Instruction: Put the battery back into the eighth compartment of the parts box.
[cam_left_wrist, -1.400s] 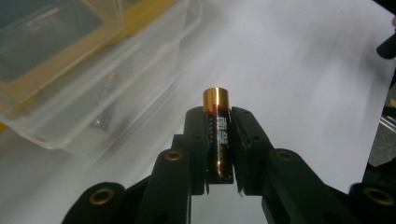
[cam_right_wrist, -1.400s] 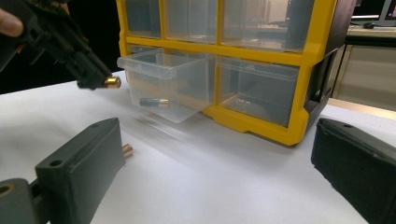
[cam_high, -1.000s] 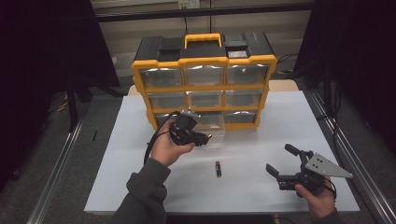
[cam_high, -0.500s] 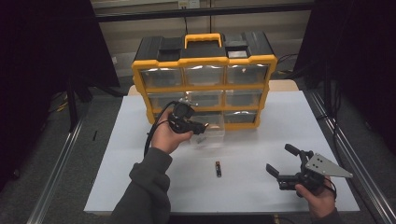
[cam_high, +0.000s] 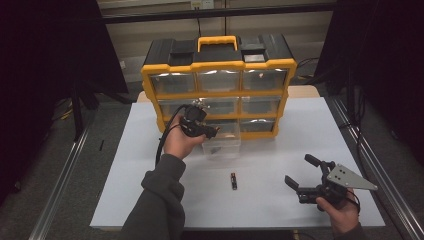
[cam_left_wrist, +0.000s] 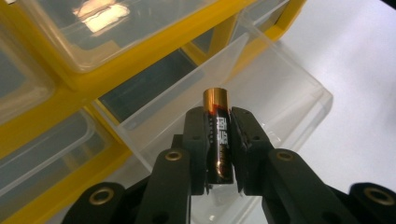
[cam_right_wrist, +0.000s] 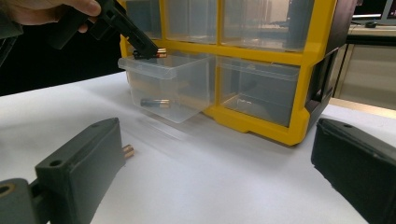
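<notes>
Holding a battery (cam_left_wrist: 218, 135) clamped in my left gripper (cam_left_wrist: 219, 140) over the pulled-out clear drawer (cam_left_wrist: 280, 88), 12 o'clock of table centre | right gripper (cam_high: 306, 175) jaws wide, empty, 4 o'clock | loose battery (cam_high: 233, 181) mid-table.

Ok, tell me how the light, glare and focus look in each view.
High view: dim, dark surroundings, white table lit, glare on the top drawers. Left gripper view: battery sharp between the left gripper's jaws, bright glare on an upper drawer, table washed out. Right gripper view: open drawer fairly sharp, the right gripper's near jaws soft.
</notes>
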